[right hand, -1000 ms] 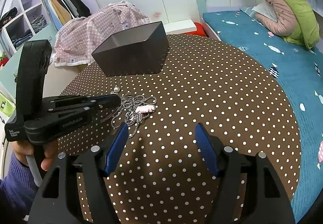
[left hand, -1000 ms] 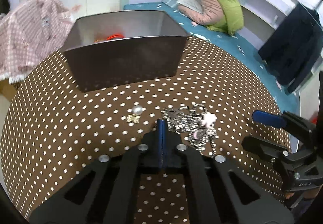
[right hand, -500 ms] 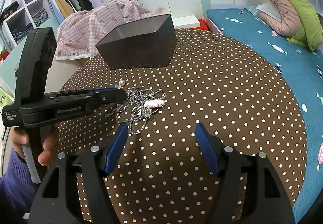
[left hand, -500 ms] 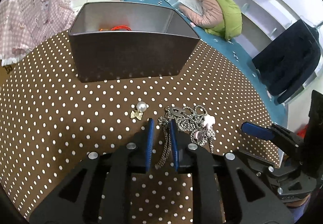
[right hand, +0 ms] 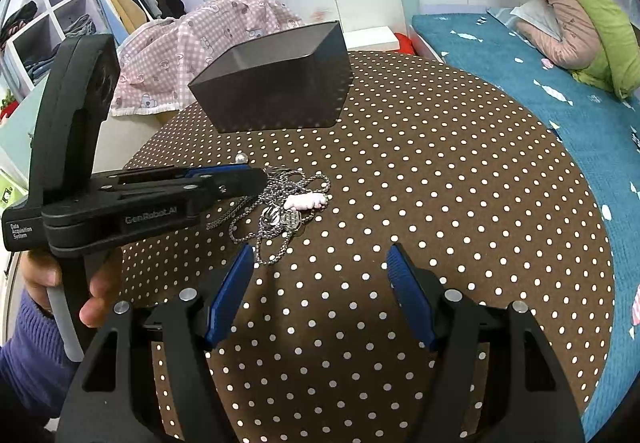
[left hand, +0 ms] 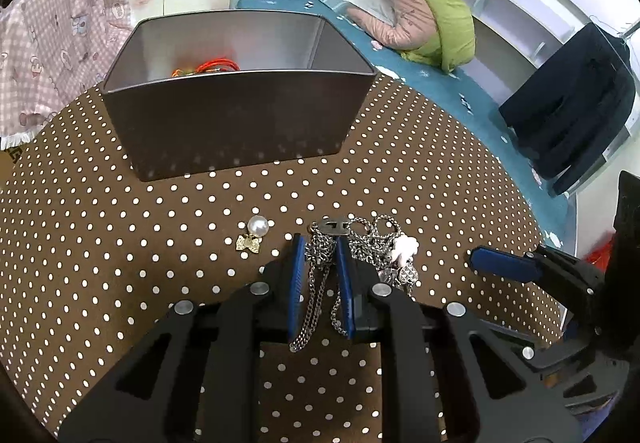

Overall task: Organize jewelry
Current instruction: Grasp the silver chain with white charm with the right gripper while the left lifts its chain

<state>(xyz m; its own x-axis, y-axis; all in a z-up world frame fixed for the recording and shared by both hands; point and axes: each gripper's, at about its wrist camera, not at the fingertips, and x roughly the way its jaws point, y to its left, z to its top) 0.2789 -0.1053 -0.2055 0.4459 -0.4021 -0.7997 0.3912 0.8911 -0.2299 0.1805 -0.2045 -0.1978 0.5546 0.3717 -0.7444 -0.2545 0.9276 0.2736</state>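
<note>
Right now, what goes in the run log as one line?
left hand-held gripper: closing around silver chain necklaces | right hand-held gripper: open, empty | grey metal box: behind

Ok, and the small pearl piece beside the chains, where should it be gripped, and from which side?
Probably at the round pearl: it rises above the flat gold bow lying on the dotted cloth. Come from above, closing across its sides; the chains lie apart on its right, so there is room.

Left gripper (left hand: pixel 319 248) jaws now astride chain (left hand: pixel 320 263)
</note>
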